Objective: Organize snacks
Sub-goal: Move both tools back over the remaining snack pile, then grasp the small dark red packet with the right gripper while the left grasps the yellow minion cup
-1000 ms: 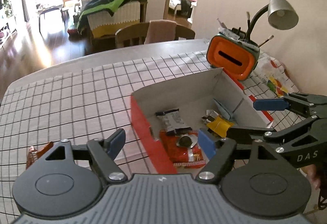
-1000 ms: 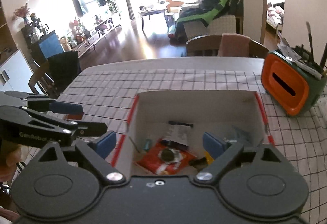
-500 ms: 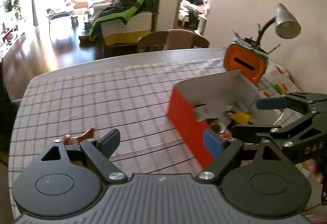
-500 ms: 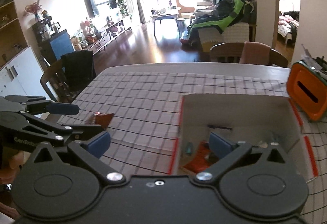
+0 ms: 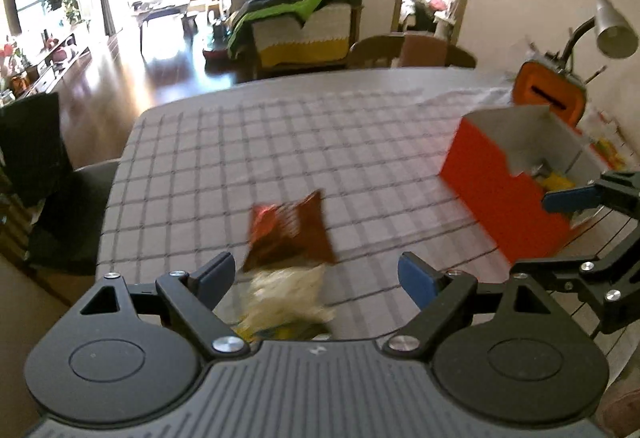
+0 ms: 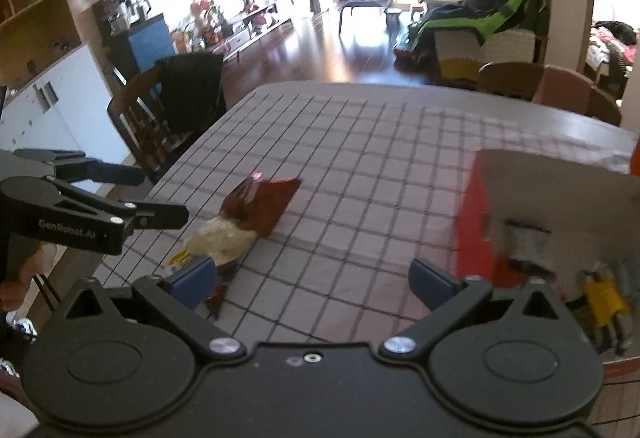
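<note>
Left gripper [image 5: 316,276] spread wide, nothing between its blue pads; it hangs low over the checked tablecloth [image 5: 360,142], aimed at two loose snack packets. Brown-red snack packet [image 5: 290,232] lies flat on the cloth just ahead of the gap between the fingers; pale yellowish snack packet [image 5: 286,302] lies nearer, touching or slightly overlapping the brown one's near edge and partly hidden under the gripper body. Both packets are motion-blurred in the left wrist view, so printing is unreadable, and whether the pale packet is one item or two cannot be told. Right wrist view shows the same pair from the other side: brown packet [image 6: 262,206] farther out, pale packet [image 6: 218,240] closer, just beside the right gripper's left pad. Right gripper [image 6: 314,280] also wide open, holding nothing, positioned between the packets and the red box [image 6: 474,230]. Red box [image 5: 500,194] stands upright at the right of the table, open at the top, white inside; well apart from the two loose packets. Inside it, a yellow wrapped item [image 6: 604,296] and a dark-printed white packet [image 6: 524,234] are visible against the white lining. Orange holder [image 5: 548,94] sits behind the box, with a desk lamp [image 5: 612,28] above it. Left gripper appears in the right wrist view at far left [image 6: 160,196], jaws parted.
</note>
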`<state>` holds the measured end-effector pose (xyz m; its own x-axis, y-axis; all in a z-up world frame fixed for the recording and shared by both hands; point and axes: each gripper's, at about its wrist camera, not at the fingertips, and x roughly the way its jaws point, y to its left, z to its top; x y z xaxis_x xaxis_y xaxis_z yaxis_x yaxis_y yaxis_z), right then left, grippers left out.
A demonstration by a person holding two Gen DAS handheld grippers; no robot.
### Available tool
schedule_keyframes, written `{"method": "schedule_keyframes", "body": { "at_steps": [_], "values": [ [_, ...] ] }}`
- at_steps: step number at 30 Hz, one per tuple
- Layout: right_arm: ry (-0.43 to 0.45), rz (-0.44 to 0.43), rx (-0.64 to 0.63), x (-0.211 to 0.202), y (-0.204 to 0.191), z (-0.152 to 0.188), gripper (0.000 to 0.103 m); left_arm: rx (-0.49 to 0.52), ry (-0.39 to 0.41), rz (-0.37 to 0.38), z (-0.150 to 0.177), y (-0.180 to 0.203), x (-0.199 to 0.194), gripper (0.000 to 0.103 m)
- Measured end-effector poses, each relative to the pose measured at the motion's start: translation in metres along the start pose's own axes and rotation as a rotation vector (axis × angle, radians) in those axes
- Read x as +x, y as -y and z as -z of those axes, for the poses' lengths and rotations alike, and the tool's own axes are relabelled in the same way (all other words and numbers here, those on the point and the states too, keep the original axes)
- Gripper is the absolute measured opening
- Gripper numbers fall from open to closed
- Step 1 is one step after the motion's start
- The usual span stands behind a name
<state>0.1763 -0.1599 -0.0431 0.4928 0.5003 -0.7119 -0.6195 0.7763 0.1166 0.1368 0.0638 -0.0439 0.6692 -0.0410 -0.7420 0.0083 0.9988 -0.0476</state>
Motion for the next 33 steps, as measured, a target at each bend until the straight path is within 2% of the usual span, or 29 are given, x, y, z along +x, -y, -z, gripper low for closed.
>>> {"method": "schedule_keyframes", "body": {
  "at_steps": [6, 11, 20, 29, 33],
  "values": [
    [-0.066, -0.046, -0.068, 0.034, -0.037, 0.005, 0.103, 0.023, -0.066, 0.003, 0.025, -0.034, 0.015, 0.089],
    [-0.122, -0.083, -0.13, 0.067, -0.066, 0.009, 0.102, 0.054, -0.117, 0.033, 0.041, -0.048, 0.031, 0.089],
    [-0.192, -0.079, -0.203, 0.112, -0.089, 0.018, 0.092, 0.11, -0.211, 0.056, 0.054, -0.059, 0.066, 0.089],
    [-0.223, -0.096, -0.24, 0.136, -0.092, 0.022, 0.07, 0.12, -0.268, 0.079, 0.05, -0.065, 0.091, 0.088],
    [-0.218, -0.104, -0.258, 0.143, -0.093, 0.021, 0.057, 0.124, -0.294, 0.091, 0.048, -0.064, 0.1, 0.079]
  ]
}}
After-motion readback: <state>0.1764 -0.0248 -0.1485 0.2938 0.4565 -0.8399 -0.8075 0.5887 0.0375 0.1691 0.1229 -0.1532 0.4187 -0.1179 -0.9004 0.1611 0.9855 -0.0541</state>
